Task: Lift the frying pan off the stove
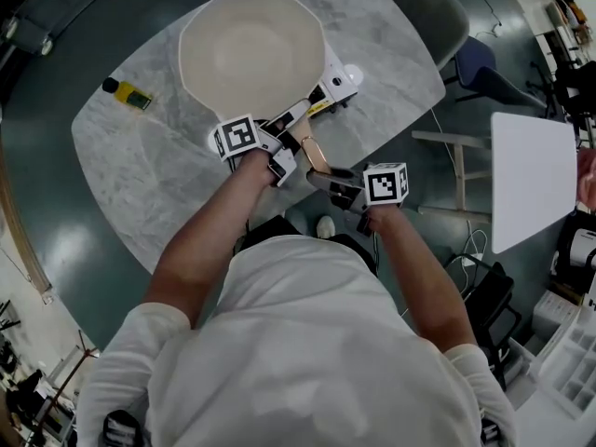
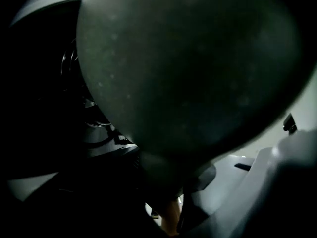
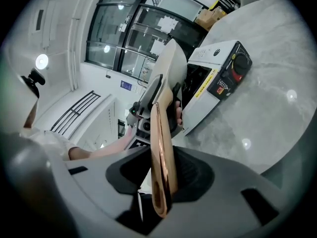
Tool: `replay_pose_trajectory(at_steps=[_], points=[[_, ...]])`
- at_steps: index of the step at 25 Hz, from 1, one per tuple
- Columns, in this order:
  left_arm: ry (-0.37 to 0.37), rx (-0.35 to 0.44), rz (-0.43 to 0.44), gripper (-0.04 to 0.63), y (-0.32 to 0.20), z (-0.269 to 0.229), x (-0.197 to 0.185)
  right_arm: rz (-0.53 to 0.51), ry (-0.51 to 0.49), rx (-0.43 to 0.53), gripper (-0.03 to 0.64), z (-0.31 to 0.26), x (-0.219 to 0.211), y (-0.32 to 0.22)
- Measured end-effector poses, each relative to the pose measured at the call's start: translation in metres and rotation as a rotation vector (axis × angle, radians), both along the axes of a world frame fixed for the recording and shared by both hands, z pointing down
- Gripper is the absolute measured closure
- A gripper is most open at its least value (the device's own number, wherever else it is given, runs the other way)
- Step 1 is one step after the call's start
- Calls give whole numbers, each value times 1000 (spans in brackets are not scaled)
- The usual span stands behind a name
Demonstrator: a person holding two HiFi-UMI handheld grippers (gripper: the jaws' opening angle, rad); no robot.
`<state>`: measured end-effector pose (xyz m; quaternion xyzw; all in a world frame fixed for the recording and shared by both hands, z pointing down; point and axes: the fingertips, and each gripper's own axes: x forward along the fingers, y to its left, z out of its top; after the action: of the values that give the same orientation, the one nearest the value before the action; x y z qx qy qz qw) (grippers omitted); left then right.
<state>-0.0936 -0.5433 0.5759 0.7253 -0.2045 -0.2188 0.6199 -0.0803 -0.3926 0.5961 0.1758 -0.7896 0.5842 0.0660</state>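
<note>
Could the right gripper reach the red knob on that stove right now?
Probably not yet. The right gripper is shut on the frying pan by its copper handle, so it isn't free. The path itself looks open: only marble table lies between it and the red knob on the stove.

marble table, dark floor, grey chair

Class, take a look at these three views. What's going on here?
A person is handling a cream frying pan with two grippers over a marble table. The left gripper holds the copper handle close to the pan. The right gripper is clamped on the handle's far end. The left gripper view looks at the pan's underside, so it appears raised above the white stove.
</note>
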Motion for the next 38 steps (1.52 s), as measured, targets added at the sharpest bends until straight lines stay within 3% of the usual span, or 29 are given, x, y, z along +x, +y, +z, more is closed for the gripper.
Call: replay_pose_trajectory(at_steps=[2,4,13,22,38], points=[[-44,23,7,454,0,-1,1,17,-2,10,491,-1,0,0],[-66,33,16,454,1,-3,1,28,-20,22,494,-5,-2,1],[-61,19,27,454,12,-14,1,65,-69,50,499,-32,-8,8],[-85,102,48,454,53,-47,11,59,-133,74,503,-49,-2,51],[-103,146,68,454,185,-108,97,91,-211,135,506,-106,79,183]])
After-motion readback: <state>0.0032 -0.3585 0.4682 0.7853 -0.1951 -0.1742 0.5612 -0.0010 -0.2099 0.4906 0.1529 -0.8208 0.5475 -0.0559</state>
